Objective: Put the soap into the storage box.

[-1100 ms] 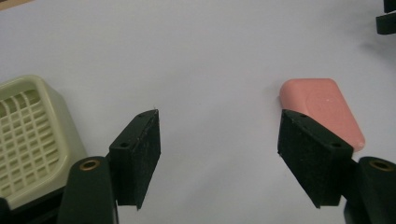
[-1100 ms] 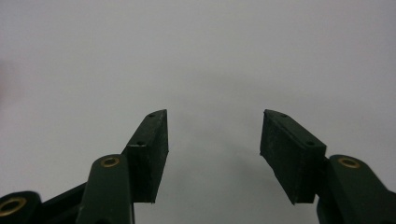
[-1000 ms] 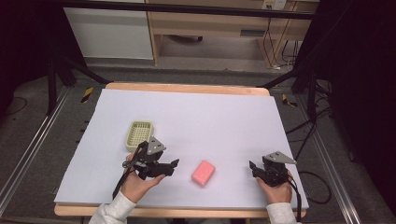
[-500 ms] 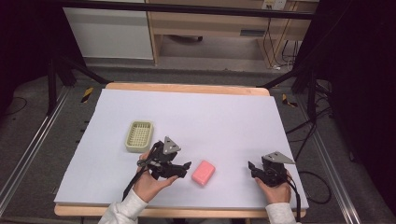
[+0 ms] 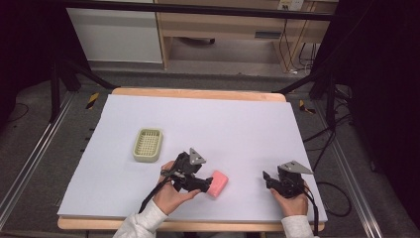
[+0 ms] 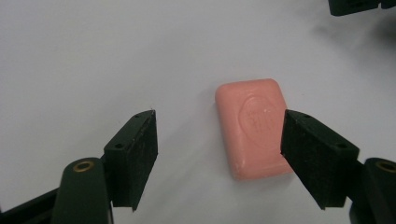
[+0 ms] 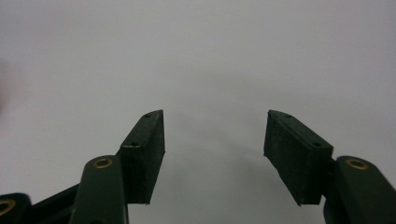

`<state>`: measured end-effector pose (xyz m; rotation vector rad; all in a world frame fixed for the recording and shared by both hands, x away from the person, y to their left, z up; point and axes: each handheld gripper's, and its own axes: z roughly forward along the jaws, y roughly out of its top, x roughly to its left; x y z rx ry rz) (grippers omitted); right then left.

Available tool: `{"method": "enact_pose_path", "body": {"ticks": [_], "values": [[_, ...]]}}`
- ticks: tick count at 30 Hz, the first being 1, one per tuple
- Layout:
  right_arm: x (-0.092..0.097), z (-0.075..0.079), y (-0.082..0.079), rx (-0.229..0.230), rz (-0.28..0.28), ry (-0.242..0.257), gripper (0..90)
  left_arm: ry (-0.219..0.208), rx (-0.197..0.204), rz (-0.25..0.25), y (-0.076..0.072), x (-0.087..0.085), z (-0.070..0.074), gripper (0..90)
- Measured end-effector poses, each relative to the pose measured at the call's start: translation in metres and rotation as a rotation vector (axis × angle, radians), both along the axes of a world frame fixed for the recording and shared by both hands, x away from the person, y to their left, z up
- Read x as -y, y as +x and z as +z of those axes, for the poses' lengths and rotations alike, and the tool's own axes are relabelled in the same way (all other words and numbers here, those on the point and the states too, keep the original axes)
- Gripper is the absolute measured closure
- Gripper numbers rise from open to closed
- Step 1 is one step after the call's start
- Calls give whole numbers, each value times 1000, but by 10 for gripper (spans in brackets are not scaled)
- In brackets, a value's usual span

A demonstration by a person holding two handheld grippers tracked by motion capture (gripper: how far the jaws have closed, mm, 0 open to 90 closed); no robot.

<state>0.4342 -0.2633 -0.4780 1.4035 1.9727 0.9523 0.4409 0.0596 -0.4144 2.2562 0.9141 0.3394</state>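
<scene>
Pink soap bar (image 6: 254, 128): one, rectangular, embossed on its upper face, lay flat on the white counter (image 5: 237, 124) near the front edge, a little left of centre, in the high view at about 4 o'clock from the green slotted soap dish (image 5: 148, 145) and well apart from it. Left claw (image 5: 207, 185): at 9 o'clock of the bar in the high view, its tips just at the bar's near end; jaws spread and lately widening, with the bar lying partly between them in the left gripper view, nearer the right-hand pad (image 6: 312, 156), which overlapped its edge; no pad looked pressed on it. Right claw (image 5: 266, 178): at 3 o'clock of the bar and apart from it, jaws spread over bare counter, nothing between them. Handling note, by judgement: the bar sat off-centre in the left claw, so the claw would do well to shift toward the right-hand pad's side until both pads flanked the long sides evenly, sink low, then close squarely; a lopsided pinch would likely skid or twist so smooth a bar.
</scene>
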Motion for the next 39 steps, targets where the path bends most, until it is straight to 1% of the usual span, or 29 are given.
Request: {"method": "enact_pose_path", "body": {"ticks": [3,7,8,12,13,15,18,23,28,34,35,38,39], "values": [[-1,1,0,-7,1,12,386,4,-14,-9,0,8,-4,260],[-1,1,0,-8,2,15,386,11,-29,-16,0,12,-7,254],[-1,1,0,-9,3,14,388,18,-32,-17,0,15,-9,250],[-1,1,0,-12,4,17,391,27,-42,-23,0,17,-11,243],[-1,1,0,-17,3,20,394,34,-50,-21,0,19,-12,238],[-1,0,0,-15,5,14,396,40,-49,-18,1,20,-13,236],[-2,0,0,-18,0,17,399,45,-59,-16,1,23,-15,231],[-2,0,1,-20,6,13,404,48,-73,-15,2,28,-19,231],[-3,0,0,-27,8,20,408,49,-82,-12,3,35,-23,231],[-3,0,1,-27,7,20,411,66,-103,-13,5,42,-30,252],[-3,0,1,-29,8,20,414,78,-107,-15,6,44,-32,253],[-3,0,1,-29,10,19,419,78,-112,-14,6,46,-34,261],[-3,0,1,-30,10,19,420,83,-118,-13,7,48,-36,268]]}}
